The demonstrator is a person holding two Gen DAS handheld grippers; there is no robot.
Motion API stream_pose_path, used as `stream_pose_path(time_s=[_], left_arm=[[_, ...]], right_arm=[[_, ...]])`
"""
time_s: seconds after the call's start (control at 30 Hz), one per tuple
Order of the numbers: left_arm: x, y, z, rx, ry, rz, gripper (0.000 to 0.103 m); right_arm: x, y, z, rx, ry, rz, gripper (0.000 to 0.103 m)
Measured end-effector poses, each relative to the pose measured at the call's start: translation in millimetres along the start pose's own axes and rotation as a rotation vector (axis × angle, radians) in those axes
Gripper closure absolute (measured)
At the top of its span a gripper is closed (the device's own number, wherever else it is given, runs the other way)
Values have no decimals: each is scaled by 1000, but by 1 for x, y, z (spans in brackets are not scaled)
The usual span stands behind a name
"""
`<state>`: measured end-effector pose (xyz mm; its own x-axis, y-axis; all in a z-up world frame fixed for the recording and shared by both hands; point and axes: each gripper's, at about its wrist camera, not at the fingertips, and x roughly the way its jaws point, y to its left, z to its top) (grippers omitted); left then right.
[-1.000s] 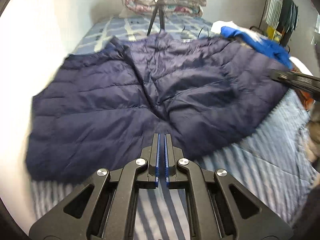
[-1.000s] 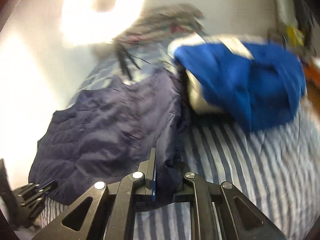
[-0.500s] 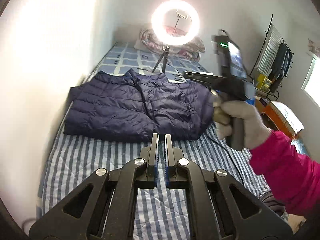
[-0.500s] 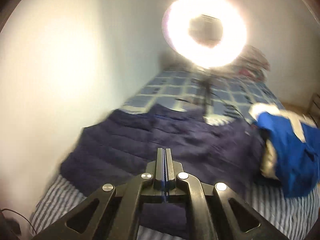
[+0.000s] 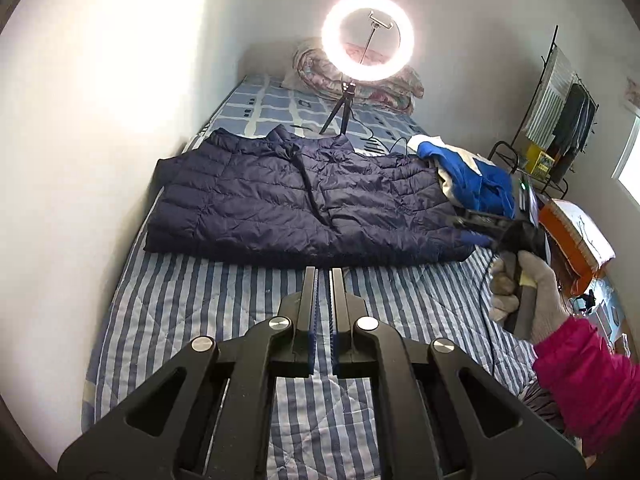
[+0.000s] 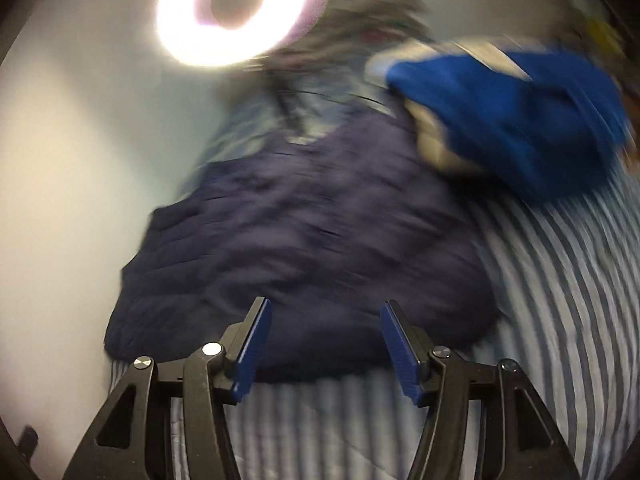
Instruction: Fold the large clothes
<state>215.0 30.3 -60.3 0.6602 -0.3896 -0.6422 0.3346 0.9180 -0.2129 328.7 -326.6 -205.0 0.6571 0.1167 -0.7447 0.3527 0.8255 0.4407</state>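
Lying across the striped bed: navy puffer jacket

Spread flat over the bed (image 5: 208,312) as a navy puffer jacket (image 5: 296,204), collar toward the ring light (image 5: 367,37), blue garment (image 5: 476,184) touching its right side. Right gripper (image 6: 324,340) just opened, jaws wide apart above the jacket's near hem, nothing between them. Left gripper (image 5: 322,280) closed and empty, hovering over bare stripes short of the jacket.

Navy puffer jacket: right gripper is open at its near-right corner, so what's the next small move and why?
Probably ease the right gripper forward and close on the jacket hem: its jaws have just been opening, nothing is pinched, and the jacket lies unfolded on the bed.
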Motion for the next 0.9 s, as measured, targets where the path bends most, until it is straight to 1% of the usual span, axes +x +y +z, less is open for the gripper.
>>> stream_pose_path(time_s=[0.03,0.13,0.2,0.23,0.3,0.33,0.4,0.47,0.53,0.63,0.77,0.87,0.9], left_arm=[[2,-1,0,4,4,1,101],[5,-4,0,9,11,3,101],[8,-5,0,11,16,6,101],[10,-5,0,11,20,8,101],[11,-4,0,5,27,6,101],[13,-3,0,-1,31,8,101],[13,-2,0,-2,34,11,101],[15,-1,1,-4,37,8,101],[16,-3,2,-5,37,-1,101],[16,-9,2,12,32,-2,101],[18,-11,2,19,39,10,101],[19,-8,2,11,42,21,101],[19,-7,2,9,43,23,101]], right_arm=[[4,-15,-1,61,6,7,34],[16,-47,2,202,4,17,34],[25,-61,5,280,-7,40,34],[30,-66,7,316,-9,52,32],[38,-75,8,377,-3,47,31],[37,-81,4,418,12,44,31],[28,-95,-9,486,20,93,32],[17,-109,-23,550,1,131,32],[15,-119,-33,604,-1,174,32],[22,-122,-34,638,-12,211,31],[36,-111,-29,612,-35,229,31],[51,-93,-16,559,-47,199,34],[56,-87,-9,529,-47,172,39]])
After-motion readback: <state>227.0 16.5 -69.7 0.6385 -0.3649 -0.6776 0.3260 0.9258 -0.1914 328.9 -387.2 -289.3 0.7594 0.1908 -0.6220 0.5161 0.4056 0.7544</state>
